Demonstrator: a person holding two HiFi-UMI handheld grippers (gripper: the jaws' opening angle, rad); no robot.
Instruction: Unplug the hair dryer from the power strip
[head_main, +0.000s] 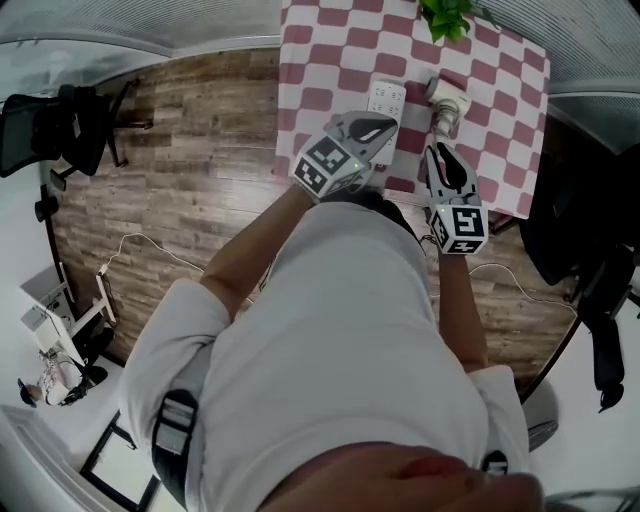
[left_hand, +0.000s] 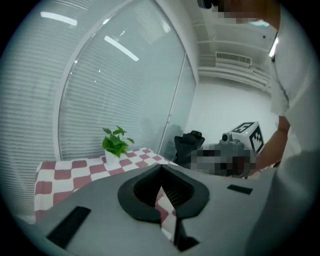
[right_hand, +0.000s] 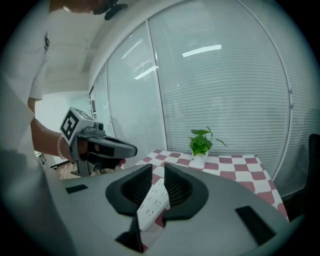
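Observation:
A white power strip (head_main: 386, 98) lies on the red-and-white checked table (head_main: 330, 60), with the cream hair dryer (head_main: 446, 106) just to its right. Whether the dryer's plug sits in the strip I cannot tell. Both grippers hang above the table's near edge. My left gripper (head_main: 384, 130) is over the near end of the strip, and in its own view my left gripper (left_hand: 161, 172) has its pads meeting, nothing between. My right gripper (head_main: 438, 156) is just short of the dryer. In its own view my right gripper (right_hand: 158, 176) stands open, the power strip (right_hand: 153, 201) showing through the gap, far below.
A potted green plant (head_main: 447, 15) stands at the table's far edge. Black office chairs stand left (head_main: 60, 130) and right (head_main: 590, 235) of the table. A thin cable (head_main: 150, 245) runs over the wooden floor. Glass walls with blinds close the space behind the table.

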